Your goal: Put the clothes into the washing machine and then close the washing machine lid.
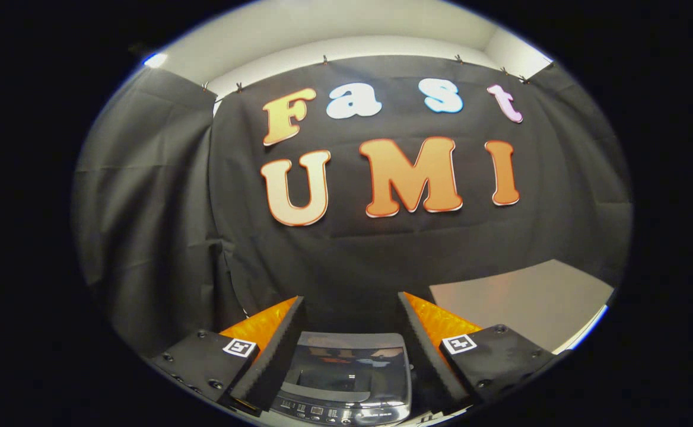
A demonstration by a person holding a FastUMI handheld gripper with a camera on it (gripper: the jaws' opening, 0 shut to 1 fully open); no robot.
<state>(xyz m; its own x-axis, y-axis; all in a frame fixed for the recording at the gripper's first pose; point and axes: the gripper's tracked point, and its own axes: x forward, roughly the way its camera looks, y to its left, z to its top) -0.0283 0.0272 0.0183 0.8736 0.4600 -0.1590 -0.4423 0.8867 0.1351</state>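
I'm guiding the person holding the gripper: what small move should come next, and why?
Probably tilt down: the gripper is open and holds nothing, aimed mostly at the booth wall, with the washing machine low between its fingers, glossy lid apparently shut, and no clothes ahead.

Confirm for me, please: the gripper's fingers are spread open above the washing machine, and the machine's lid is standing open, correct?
Not quite. The gripper view shows the washing machine's lid lying shut over the tub, glossy and reflecting the booth. The rest holds: the gripper has its fingers spread open, with the washing machine seen between them.
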